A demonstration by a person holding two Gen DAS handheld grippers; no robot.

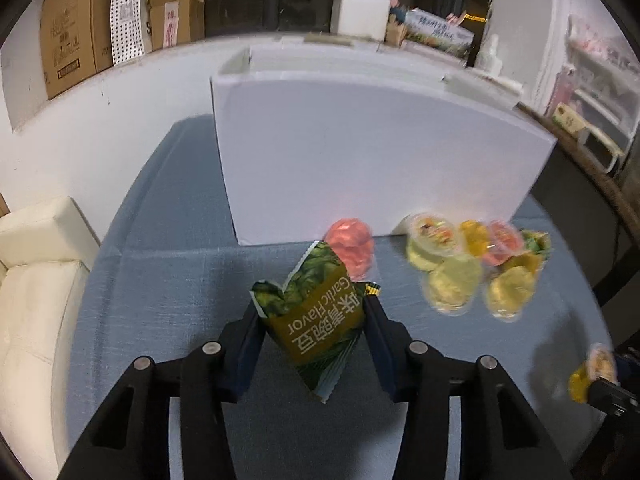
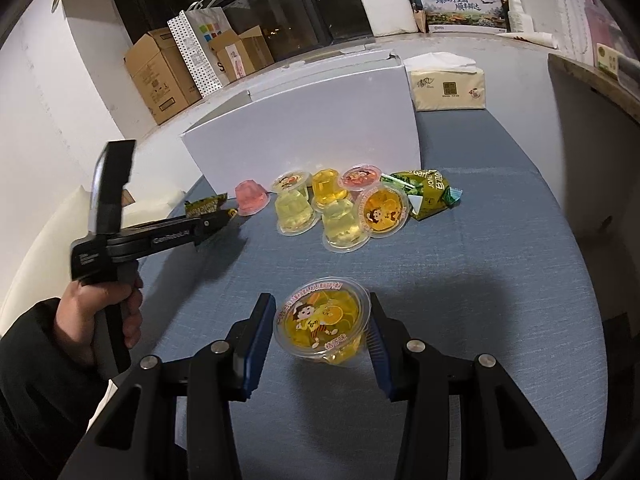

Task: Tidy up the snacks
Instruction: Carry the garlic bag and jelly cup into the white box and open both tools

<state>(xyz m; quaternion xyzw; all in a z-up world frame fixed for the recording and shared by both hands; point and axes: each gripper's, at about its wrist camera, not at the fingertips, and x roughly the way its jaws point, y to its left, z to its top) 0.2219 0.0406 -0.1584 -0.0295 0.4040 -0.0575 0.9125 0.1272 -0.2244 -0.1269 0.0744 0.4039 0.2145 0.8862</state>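
My left gripper [image 1: 314, 314] is shut on a green garlic-flavour snack packet [image 1: 320, 320], held a little above the blue tablecloth [image 1: 180, 280]. Seen from the right wrist view, that left gripper [image 2: 224, 214] grips the packet [image 2: 204, 205] at its tip. My right gripper [image 2: 320, 308] is shut on an orange jelly cup [image 2: 322, 322], pads pressing its rim on both sides. Several jelly cups [image 2: 332, 208] lie clustered before a white box [image 2: 312, 136], with a pink jelly [image 2: 250, 196] to their left. A second green packet [image 2: 424, 192] lies to their right.
A tissue pack [image 2: 448, 88] stands behind the white box at the right. Cardboard boxes [image 2: 160, 76] and a dotted paper bag [image 2: 196, 44] line the far ledge. A cream sofa [image 1: 32, 280] borders the table's left side. A person's hand [image 2: 100, 304] holds the left gripper's handle.
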